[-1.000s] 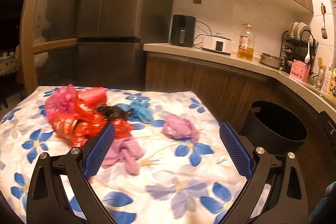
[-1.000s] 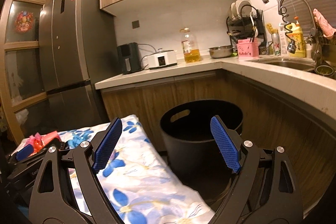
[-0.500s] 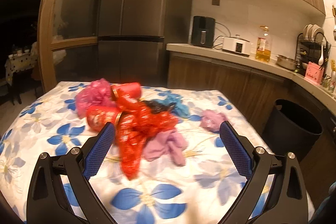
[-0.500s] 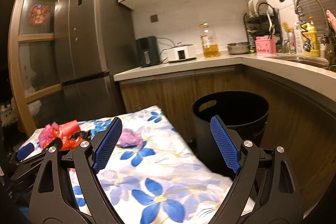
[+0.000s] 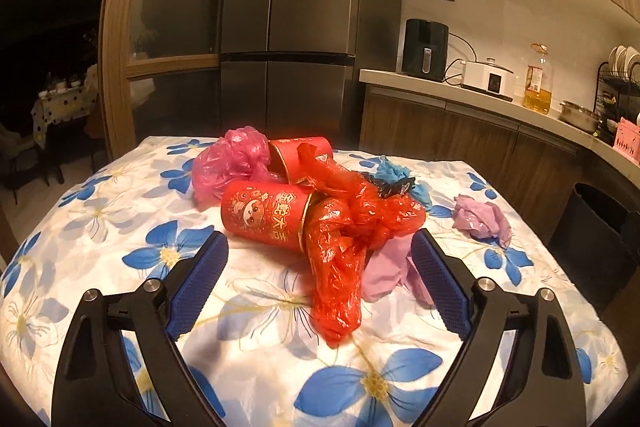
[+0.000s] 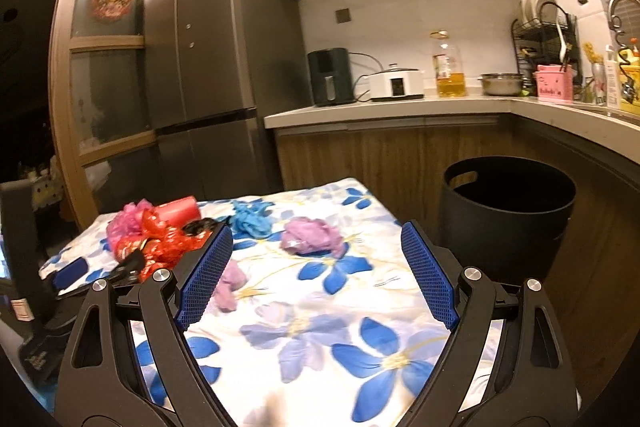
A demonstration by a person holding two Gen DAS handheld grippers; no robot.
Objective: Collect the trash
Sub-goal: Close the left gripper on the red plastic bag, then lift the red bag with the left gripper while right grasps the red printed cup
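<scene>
A heap of trash lies on the flower-print tablecloth (image 5: 120, 227): two red cans (image 5: 266, 213), a crumpled red plastic bag (image 5: 340, 255), a pink bag (image 5: 232, 163), a blue bag (image 5: 394, 173) and a lilac bag (image 5: 384, 271). A purple bag (image 5: 482, 217) lies apart to the right. My left gripper (image 5: 318, 239) hovers low at the heap, jaws closing. The red bag's tail lies between them, untouched by the pads. My right gripper (image 6: 316, 229) is open over the cloth with nothing between its fingers, and the purple bag (image 6: 310, 237) lies beyond its tips.
A black bin (image 6: 508, 211) stands on the floor right of the table, below the counter (image 6: 400, 107). A dark fridge (image 5: 288, 27) and a wooden glass door stand behind the table. Appliances, an oil bottle and a dish rack line the counter.
Both views swung left, away from the bin and onto the table. The left gripper came closer to the red heap, now between its fingers, and its jaws narrowed a little. The right jaws stayed wide.
</scene>
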